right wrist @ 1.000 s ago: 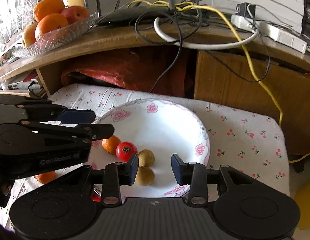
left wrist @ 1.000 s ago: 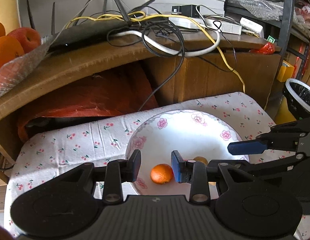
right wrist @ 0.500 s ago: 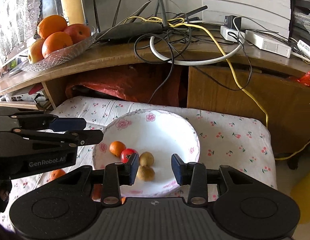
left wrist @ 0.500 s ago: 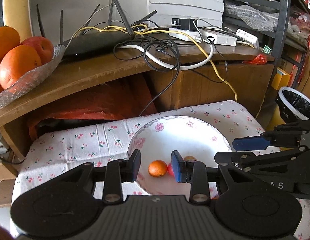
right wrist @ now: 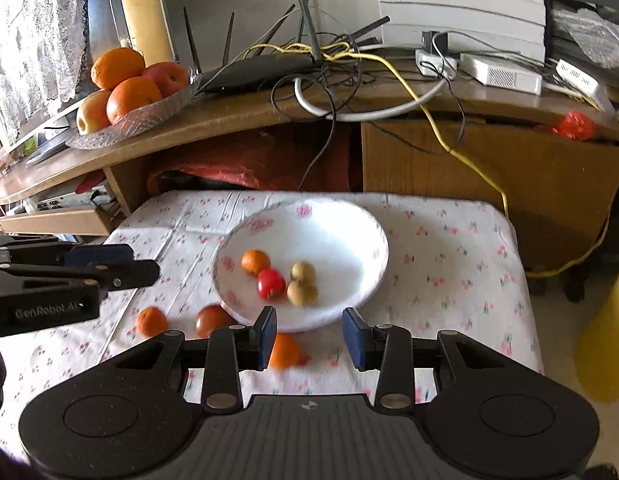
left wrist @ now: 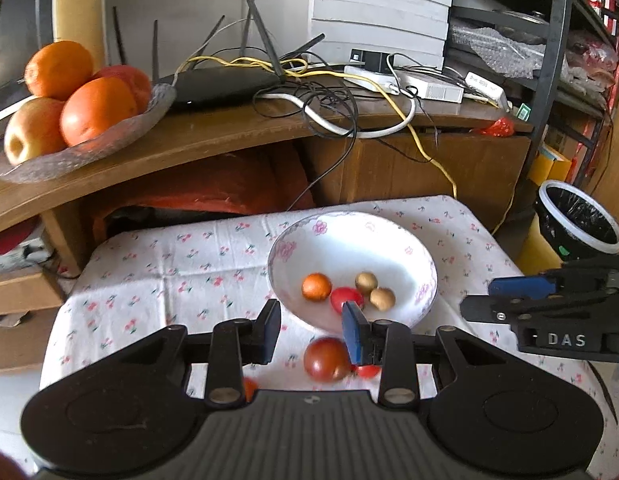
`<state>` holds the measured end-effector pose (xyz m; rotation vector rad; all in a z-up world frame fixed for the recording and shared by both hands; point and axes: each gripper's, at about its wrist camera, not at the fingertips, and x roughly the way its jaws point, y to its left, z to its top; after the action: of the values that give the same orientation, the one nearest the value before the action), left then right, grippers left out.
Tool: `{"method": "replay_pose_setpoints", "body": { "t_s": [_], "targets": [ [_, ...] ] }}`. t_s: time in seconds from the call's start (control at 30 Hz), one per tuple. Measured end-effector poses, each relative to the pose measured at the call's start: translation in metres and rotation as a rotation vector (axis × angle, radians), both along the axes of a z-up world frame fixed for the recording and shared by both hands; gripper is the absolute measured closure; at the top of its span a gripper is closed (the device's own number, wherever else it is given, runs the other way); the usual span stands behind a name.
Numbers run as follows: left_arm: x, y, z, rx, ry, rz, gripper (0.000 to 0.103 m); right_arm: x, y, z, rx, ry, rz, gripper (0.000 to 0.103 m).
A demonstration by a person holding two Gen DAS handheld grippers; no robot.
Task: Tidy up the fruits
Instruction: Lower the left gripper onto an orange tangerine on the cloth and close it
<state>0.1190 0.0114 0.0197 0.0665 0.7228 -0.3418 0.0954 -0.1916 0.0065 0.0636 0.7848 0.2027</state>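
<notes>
Four fruits in bowl (right wrist: 349,240), three fruits before it on tablecloth (right wrist: 449,272)

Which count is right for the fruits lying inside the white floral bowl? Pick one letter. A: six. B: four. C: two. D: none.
B: the bowl holds four pieces, namely a small orange, a red tomato and two brown fruits; the other fruits lie outside it on the cloth.

Curved wooden desk (right wrist: 245,116) under tangled cables (right wrist: 349,64); lace curtain (right wrist: 33,32), perhaps a window, at left.
</notes>
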Motion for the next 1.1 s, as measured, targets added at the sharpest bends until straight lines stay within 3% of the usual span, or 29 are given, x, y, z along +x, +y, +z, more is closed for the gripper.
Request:
{"method": "replay_pose_setpoints", "body": {
  "t_s": [0.33,0.53,0.7,1.1],
  "targets": [
    [-0.042,0.009,-0.007,0.047,0.038,0.023,0.061,-0.033,0.011,0.009,0.016,0.021,0.033,0.070],
    [-0.050,0.009,-0.018,0.100,0.061,0.031,0.061,-0.034,0.020,0.005,-0.013,0.040,0.119,0.069],
    [-0.044,0.005,-0.021,0.182,0.079,0.053,0.061,-0.021,0.027,0.011,0.002,0.028,0.179,0.069],
    [0.000,0.027,-0.058,0.161,0.157,0.054,0.061,0.001,0.024,-0.018,-0.039,0.109,0.172,0.069]
  ]
}}
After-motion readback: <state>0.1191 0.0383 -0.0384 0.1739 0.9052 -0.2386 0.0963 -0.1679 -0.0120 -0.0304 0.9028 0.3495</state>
